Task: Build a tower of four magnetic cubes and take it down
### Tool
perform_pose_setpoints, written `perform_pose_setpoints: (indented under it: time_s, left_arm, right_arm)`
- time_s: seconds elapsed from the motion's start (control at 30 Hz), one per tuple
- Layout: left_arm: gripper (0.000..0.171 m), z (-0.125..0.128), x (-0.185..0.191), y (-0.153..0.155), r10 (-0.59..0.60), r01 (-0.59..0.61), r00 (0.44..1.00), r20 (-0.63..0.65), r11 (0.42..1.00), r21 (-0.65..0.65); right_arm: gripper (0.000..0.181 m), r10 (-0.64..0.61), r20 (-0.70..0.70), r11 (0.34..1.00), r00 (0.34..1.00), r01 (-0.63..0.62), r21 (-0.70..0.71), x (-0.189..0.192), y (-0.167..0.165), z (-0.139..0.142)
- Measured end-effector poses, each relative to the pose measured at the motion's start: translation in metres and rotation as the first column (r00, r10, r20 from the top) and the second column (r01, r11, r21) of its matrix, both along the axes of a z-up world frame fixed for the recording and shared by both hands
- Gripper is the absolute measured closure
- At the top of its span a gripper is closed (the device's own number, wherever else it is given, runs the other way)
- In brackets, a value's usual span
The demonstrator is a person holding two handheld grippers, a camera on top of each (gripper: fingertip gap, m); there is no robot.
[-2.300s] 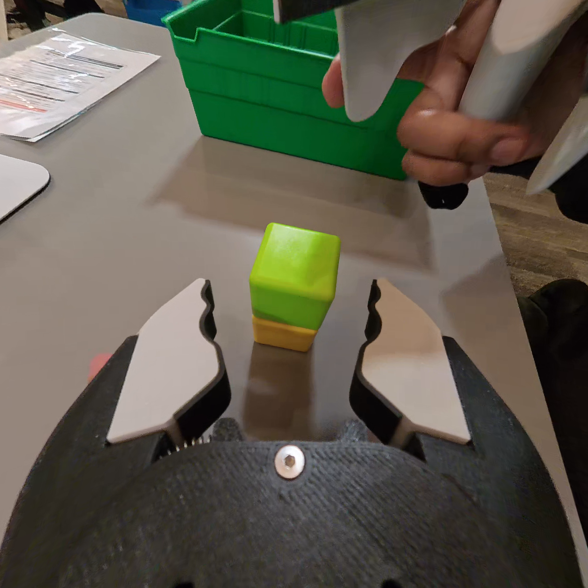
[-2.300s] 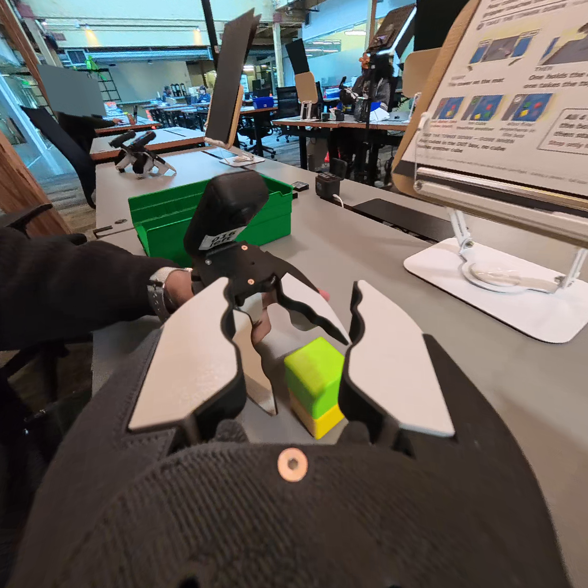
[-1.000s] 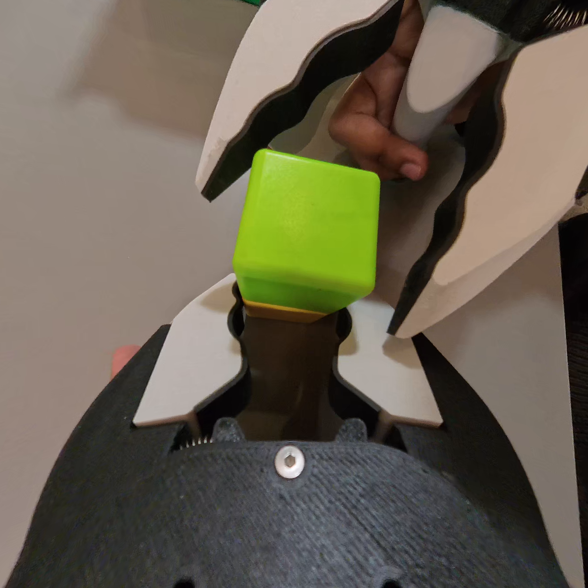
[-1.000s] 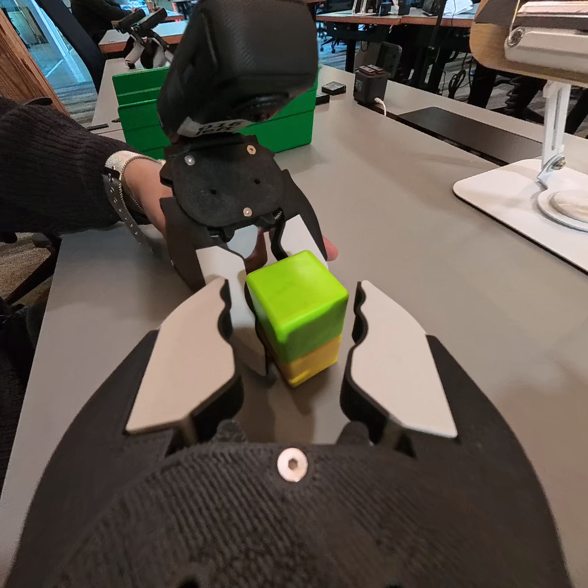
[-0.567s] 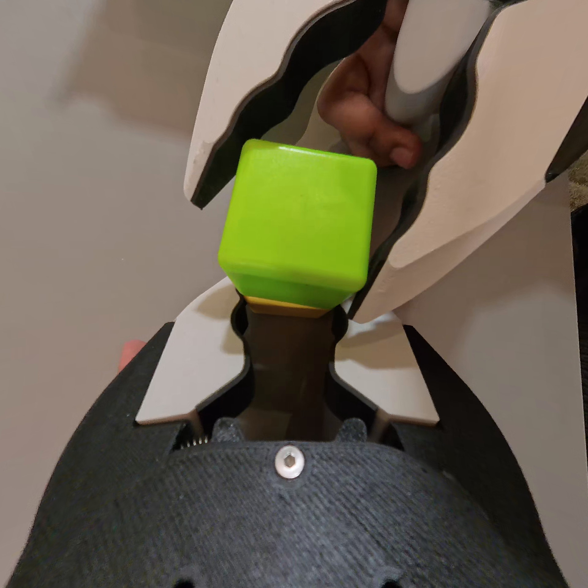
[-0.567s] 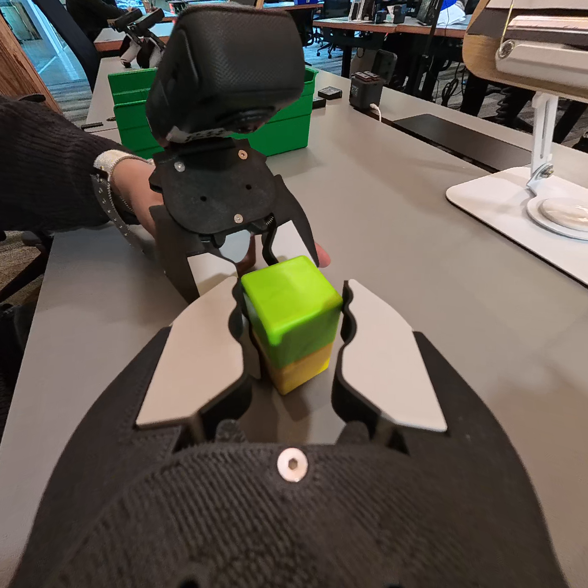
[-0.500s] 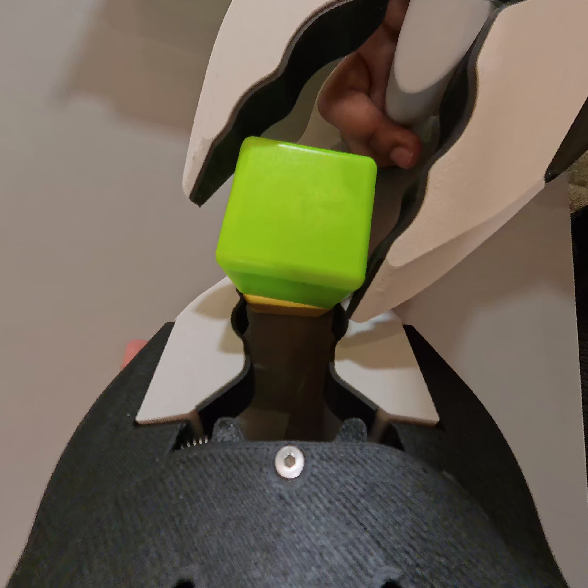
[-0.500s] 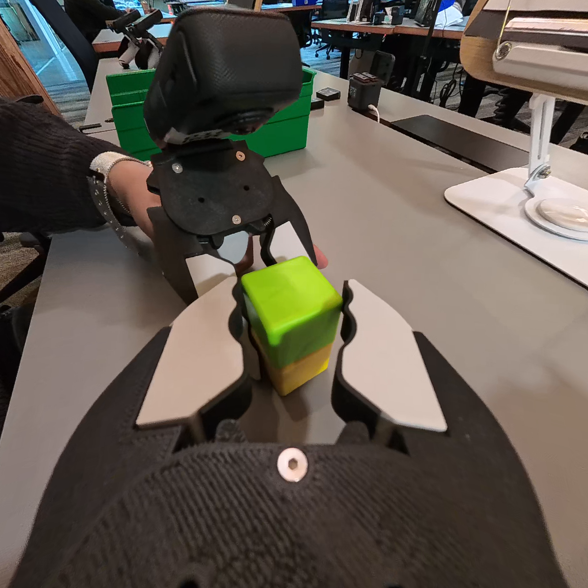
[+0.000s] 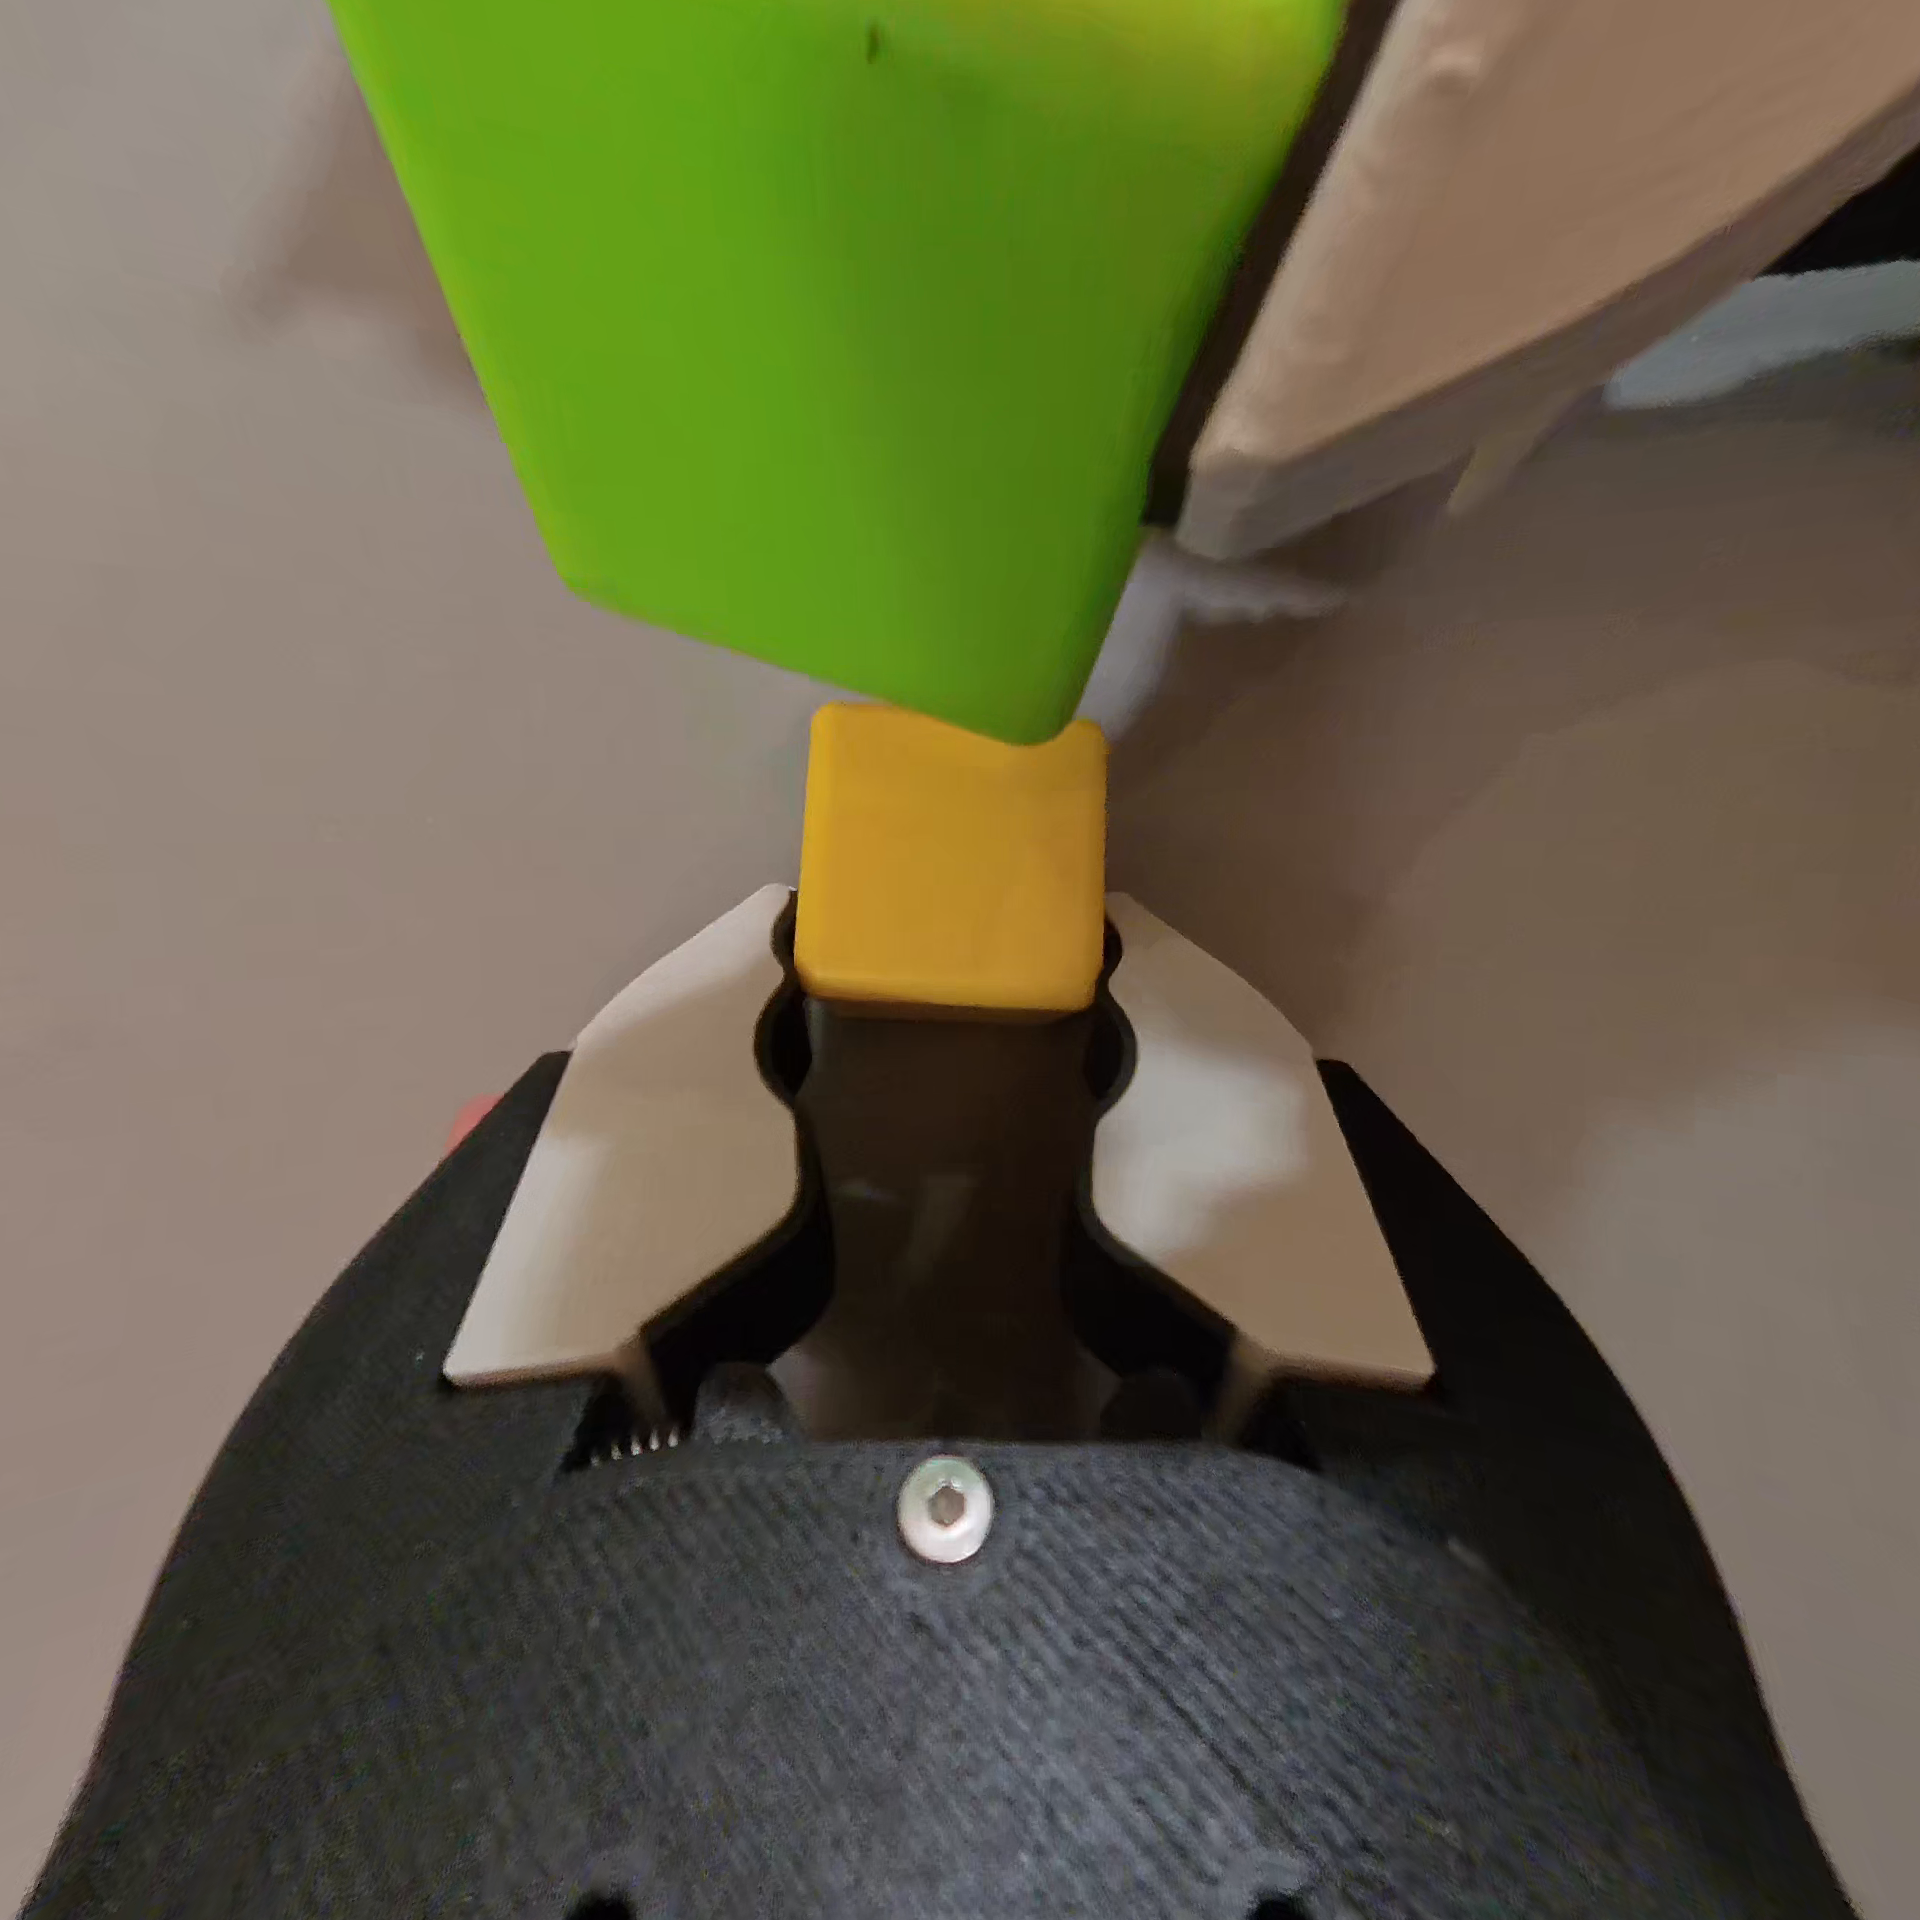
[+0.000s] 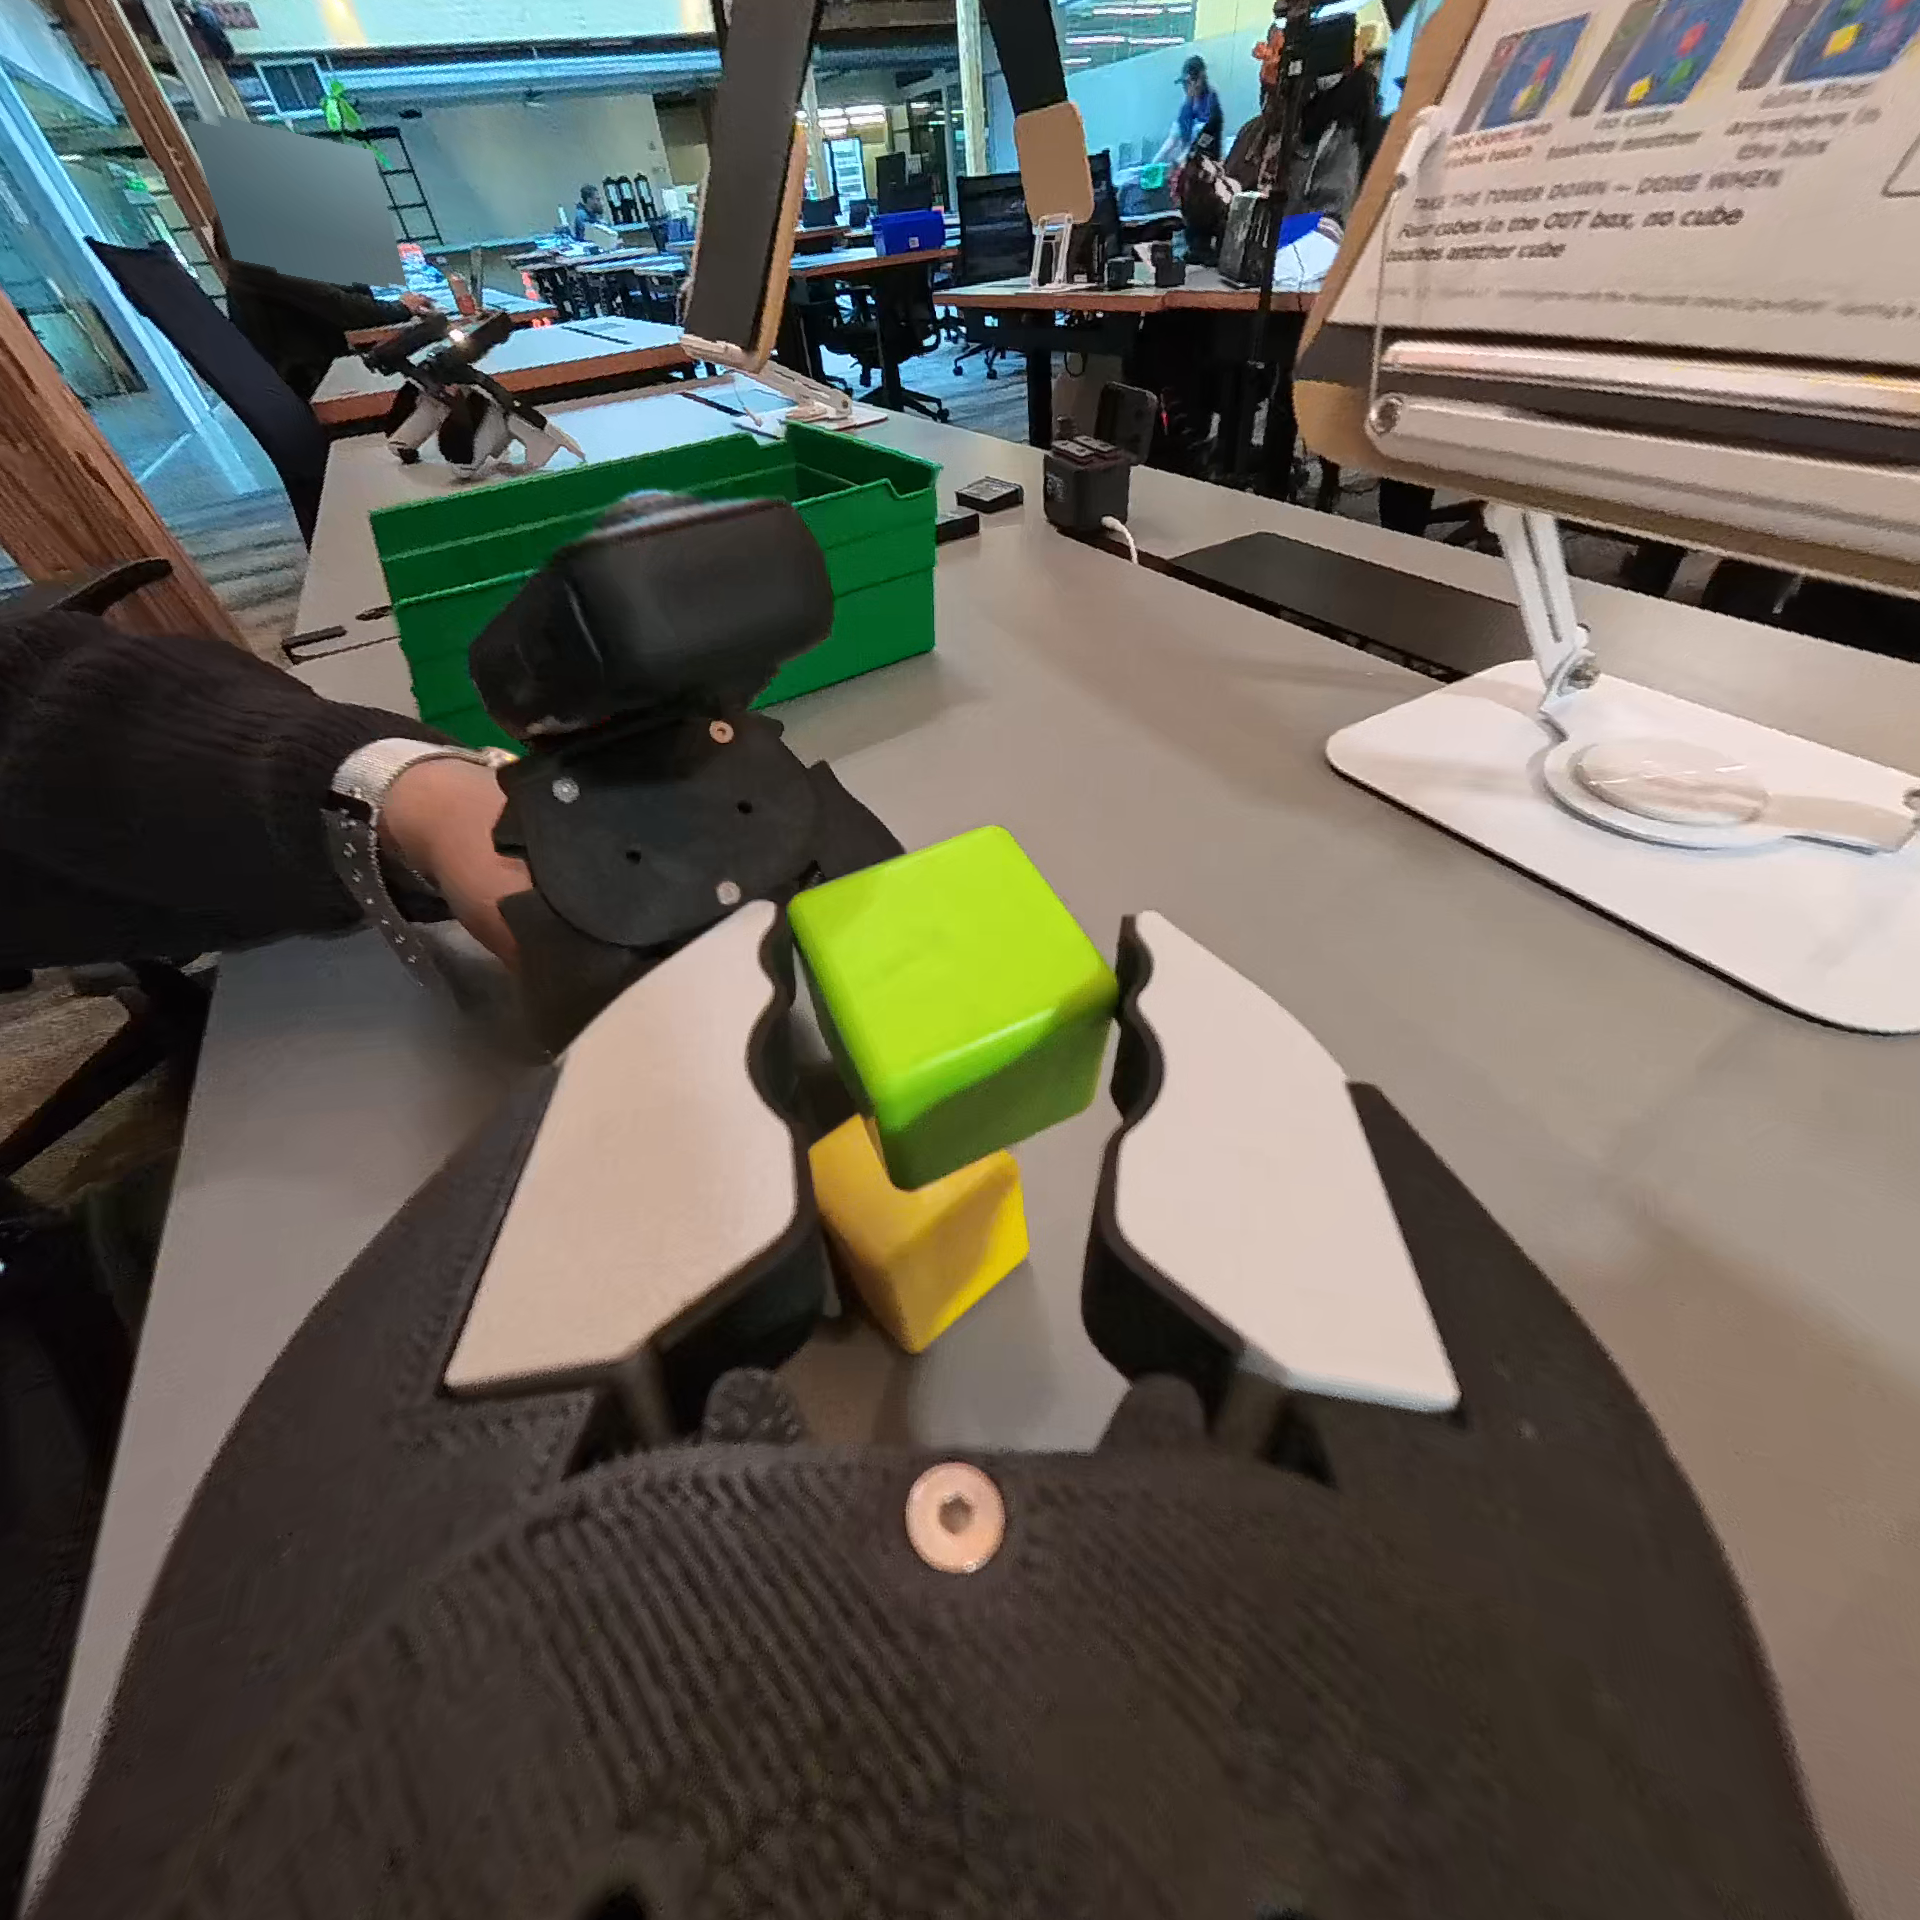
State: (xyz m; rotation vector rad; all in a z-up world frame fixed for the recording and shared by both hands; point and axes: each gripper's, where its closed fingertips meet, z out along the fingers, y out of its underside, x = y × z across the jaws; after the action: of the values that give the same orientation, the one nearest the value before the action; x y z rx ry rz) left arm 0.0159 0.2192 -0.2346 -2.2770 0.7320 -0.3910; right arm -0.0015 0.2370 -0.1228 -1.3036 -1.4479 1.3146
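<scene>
My left gripper (image 9: 948, 914) is shut on a yellow cube (image 9: 945, 883) that sits on the grey table (image 9: 208, 727). My right gripper (image 10: 953, 935) is shut on a lime-green cube (image 10: 951, 997) and holds it tilted, raised just above the yellow cube (image 10: 925, 1236). In the left wrist view the green cube (image 9: 831, 312) fills the top, with one pale finger (image 9: 1507, 260) of the right gripper beside it. The left gripper's black body (image 10: 655, 831) and the hand holding it show behind the cubes; its fingertips are hidden there.
A green bin (image 10: 665, 551) stands at the back left of the table (image 10: 1247, 727). A white stand base (image 10: 1662, 831) carrying an instruction board (image 10: 1662, 208) is on the right. A black-sleeved arm (image 10: 156, 779) reaches in from the left. Small black devices (image 10: 1081, 478) lie beyond the bin. Across from one pair of fingers to the other is roughly 11 centimeters.
The right gripper has closed on the green cube and lifted it off the yellow cube, tilting it. The left gripper stays shut on the yellow cube on the table.
</scene>
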Motion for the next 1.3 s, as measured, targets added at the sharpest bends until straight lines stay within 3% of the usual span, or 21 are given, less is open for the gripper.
perform_pose_setpoints:
  time_s: [0.23, 0.37, 0.57, 0.73, 0.8, 0.87, 1.07, 1.17, 1.3]
  left_arm:
    - [0.120, 0.000, 0.000, 0.000, 0.001, -0.001, 1.000, -0.008, 1.000, 0.004]
    - [0.120, 0.000, 0.000, -0.001, 0.003, -0.003, 1.000, -0.005, 1.000, 0.002]
    - [0.120, -0.001, 0.000, -0.001, 0.007, -0.007, 1.000, -0.004, 1.000, -0.001]
    - [0.120, -0.001, 0.000, -0.001, 0.010, -0.010, 1.000, 0.007, 1.000, -0.014]
    - [0.120, -0.001, 0.000, -0.001, 0.009, -0.009, 1.000, 0.007, 1.000, -0.015]
    - [0.119, -0.001, 0.000, -0.001, 0.009, -0.009, 1.000, 0.010, 1.000, -0.017]
    - [0.118, -0.002, 0.001, -0.002, 0.005, -0.005, 1.000, 0.021, 0.999, -0.032]
    - [0.118, -0.002, 0.001, -0.001, 0.008, -0.007, 1.000, 0.023, 0.999, -0.034]
    - [0.118, -0.002, 0.001, -0.001, 0.010, -0.009, 1.000, 0.022, 0.999, -0.034]
  right_arm:
    - [0.121, 0.042, 0.009, 0.998, 0.999, -0.043, 0.042, 0.003, -0.016, 0.012]
    - [0.121, 0.013, 0.057, 0.990, 0.998, -0.021, 0.138, 0.009, -0.011, 0.025]
    - [0.121, -0.036, 0.052, 0.986, 0.998, 0.027, 0.165, 0.038, 0.005, 0.068]
    - [0.121, -0.107, 0.125, 0.974, 0.986, 0.079, 0.212, 0.075, 0.021, 0.078]
    - [0.121, -0.109, 0.183, 0.960, 0.977, 0.056, 0.274, 0.098, 0.024, 0.073]
    - [0.121, -0.191, 0.249, 0.930, 0.949, 0.094, 0.355, 0.124, 0.038, 0.064]
    - [0.121, -0.457, 0.415, 0.849, 0.787, 0.246, 0.467, 0.202, 0.107, 0.027]
    - [0.121, -0.505, 0.475, 0.844, 0.721, 0.296, 0.448, 0.220, 0.133, 0.006]
    - [0.121, -0.480, 0.554, 0.867, 0.680, 0.270, 0.420, 0.219, 0.143, -0.028]
